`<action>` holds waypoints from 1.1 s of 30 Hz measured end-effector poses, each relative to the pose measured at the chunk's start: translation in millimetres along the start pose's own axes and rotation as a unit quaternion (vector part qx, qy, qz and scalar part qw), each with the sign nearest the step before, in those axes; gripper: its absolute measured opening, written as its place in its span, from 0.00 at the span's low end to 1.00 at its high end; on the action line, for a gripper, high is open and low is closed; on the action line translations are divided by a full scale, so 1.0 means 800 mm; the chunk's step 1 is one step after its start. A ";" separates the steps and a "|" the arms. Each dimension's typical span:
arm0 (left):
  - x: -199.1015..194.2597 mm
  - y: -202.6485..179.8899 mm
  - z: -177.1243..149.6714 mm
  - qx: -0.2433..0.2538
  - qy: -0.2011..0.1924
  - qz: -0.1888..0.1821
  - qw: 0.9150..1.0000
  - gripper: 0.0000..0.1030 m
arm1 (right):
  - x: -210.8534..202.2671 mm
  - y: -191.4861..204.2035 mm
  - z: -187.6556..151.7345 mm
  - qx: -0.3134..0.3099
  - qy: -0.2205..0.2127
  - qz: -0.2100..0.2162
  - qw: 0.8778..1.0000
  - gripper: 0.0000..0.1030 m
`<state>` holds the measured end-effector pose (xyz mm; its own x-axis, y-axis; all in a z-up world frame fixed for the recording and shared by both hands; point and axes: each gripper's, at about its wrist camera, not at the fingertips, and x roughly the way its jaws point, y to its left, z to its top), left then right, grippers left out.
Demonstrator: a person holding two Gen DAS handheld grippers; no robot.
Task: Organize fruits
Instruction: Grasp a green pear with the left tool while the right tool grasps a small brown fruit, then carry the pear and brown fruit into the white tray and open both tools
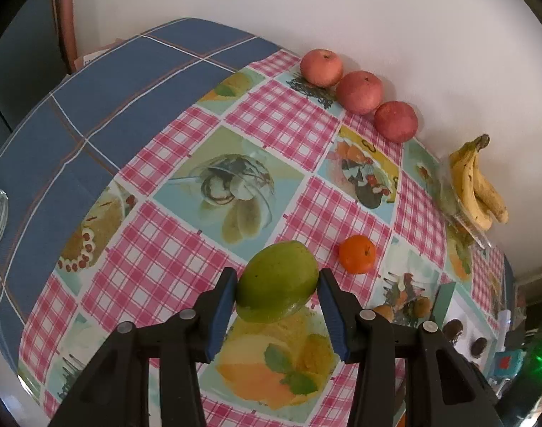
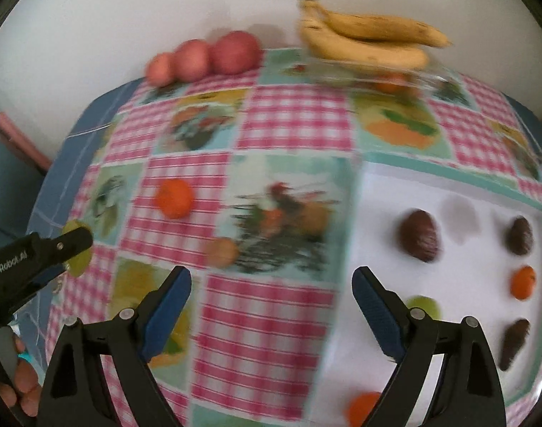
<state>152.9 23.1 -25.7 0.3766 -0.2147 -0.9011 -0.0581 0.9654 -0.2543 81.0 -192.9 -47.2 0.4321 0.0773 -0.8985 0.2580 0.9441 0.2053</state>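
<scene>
A green mango (image 1: pixel 278 281) is clamped between the blue pads of the left claw (image 1: pixel 277 315), held above the checked cloth (image 1: pixel 281 121) on the counter. An orange (image 1: pixel 357 253) lies on the cloth just beside it. Three red apples (image 1: pixel 359 91) sit in a row along the wall, and a bunch of bananas (image 1: pixel 479 185) rests on a clear dish further along. The right claw (image 2: pixel 271 315) stands wide apart with nothing between its fingers, over the edge of a white tray (image 2: pixel 459 284) holding dark fruits, oranges and a green fruit.
</scene>
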 end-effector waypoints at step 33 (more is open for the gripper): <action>-0.008 -0.019 0.005 0.018 -0.001 -0.026 0.999 0.48 | 0.024 0.041 0.023 -0.004 -0.008 0.027 1.000 0.26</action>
<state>155.2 10.4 -14.9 0.3809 -0.2649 -0.8859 -0.0049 0.9575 -0.2884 113.5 -166.6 -50.6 0.4589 0.1223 -0.8800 0.2267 0.9416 0.2490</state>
